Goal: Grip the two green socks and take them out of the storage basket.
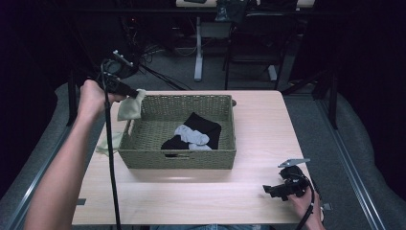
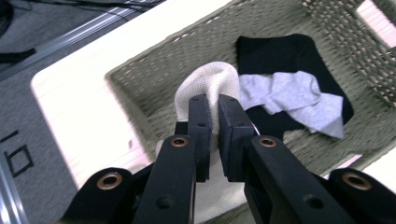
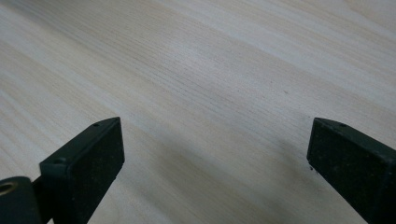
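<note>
A cream sock is clamped by the left gripper over the basket (right gripper spread, idle); release is likely called for next.

The worktop is showing pale wood with a fine straight grain and a smooth, faintly sheened finish. The basket is looking like olive-green woven wicker, rough and matt. Inside it, a black cloth and a grey cloth are lying soft and matt. A cream knitted sock, finely ribbed, is sitting pinched between the left gripper jaws, which are showing matt black plastic with brass-coloured rivets. The right gripper jaws are showing grainy, rubbery black pads.
</note>
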The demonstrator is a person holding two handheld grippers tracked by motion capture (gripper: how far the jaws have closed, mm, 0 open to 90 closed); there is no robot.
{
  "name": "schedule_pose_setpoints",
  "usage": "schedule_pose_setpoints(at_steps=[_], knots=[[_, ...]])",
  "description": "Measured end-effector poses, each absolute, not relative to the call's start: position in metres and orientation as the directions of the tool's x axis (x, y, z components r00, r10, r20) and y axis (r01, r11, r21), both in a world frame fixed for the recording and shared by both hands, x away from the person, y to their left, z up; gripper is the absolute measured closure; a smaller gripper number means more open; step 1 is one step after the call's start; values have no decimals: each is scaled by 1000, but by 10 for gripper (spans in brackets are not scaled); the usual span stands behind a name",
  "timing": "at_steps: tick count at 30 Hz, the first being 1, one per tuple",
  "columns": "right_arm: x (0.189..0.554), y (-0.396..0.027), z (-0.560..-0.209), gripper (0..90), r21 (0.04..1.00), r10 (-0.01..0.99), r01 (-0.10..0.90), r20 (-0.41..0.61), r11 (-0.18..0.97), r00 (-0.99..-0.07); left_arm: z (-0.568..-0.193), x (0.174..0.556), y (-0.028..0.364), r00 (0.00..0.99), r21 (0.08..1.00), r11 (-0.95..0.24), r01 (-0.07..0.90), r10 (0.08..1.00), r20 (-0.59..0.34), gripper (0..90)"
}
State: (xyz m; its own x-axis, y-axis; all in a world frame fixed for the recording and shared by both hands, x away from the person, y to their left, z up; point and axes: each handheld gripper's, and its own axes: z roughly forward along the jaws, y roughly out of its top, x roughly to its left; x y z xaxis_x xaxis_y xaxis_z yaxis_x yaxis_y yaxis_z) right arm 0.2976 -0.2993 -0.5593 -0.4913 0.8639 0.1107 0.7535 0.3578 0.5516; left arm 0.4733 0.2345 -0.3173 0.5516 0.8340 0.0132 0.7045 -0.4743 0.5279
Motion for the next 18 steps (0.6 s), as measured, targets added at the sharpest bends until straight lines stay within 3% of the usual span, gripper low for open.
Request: schedule_pose_setpoints(at_steps=[18], knots=[[298, -298, -560, 33, 547, 866, 756, 106, 360, -489, -347, 459, 306, 418, 537, -364, 761, 908, 24, 843]])
